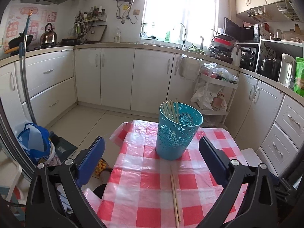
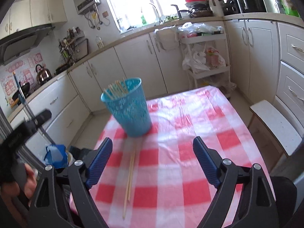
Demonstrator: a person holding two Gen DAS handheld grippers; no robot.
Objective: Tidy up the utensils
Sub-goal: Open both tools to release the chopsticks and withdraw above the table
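Note:
A teal perforated cup (image 1: pixel 177 133) (image 2: pixel 128 107) stands upright on the red-and-white checked tablecloth (image 1: pixel 144 190) (image 2: pixel 180 161). Several wooden chopsticks (image 1: pixel 170 109) (image 2: pixel 116 89) stand inside it. A pair of chopsticks (image 1: pixel 175 193) (image 2: pixel 129 176) lies flat on the cloth in front of the cup. My left gripper (image 1: pixel 152 152) is open, its blue pads wide apart, with nothing between them; the loose pair lies below the gap. My right gripper (image 2: pixel 153 155) is open too and holds nothing. The left gripper's black body (image 2: pixel 24 131) shows at the left edge of the right wrist view.
White kitchen cabinets run around the back and right. A white trolley (image 1: pixel 214 95) (image 2: pixel 207 57) with bags stands behind the table. A blue bag (image 1: pixel 35 142) (image 2: pixel 56 154) sits on the floor at the left. A white stool (image 2: pixel 275 125) stands at the table's right.

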